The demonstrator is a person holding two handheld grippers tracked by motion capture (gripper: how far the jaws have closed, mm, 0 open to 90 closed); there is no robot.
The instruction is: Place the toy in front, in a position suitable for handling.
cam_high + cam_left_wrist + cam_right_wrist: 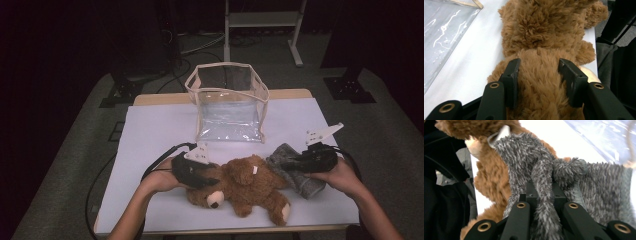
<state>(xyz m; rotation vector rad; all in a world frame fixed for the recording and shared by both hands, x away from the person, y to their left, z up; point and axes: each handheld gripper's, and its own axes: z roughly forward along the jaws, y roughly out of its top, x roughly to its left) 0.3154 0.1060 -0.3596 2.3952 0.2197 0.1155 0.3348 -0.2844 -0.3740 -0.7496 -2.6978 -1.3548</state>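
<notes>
We clamp our left gripper [539, 75], jaws partly apart, on the teddy bear's [245, 185] furry head; our right gripper [543, 192] pinches a fold of grey cloth [554, 170].

A brown teddy bear [245, 187] lies on the white table [150, 135] between two grippers, with a clear bag [227, 102] behind it.

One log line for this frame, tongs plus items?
left tongs: gripping teddy bear | right tongs: shut on grey cloth | clear bag: upright behind, open | table: white
</notes>
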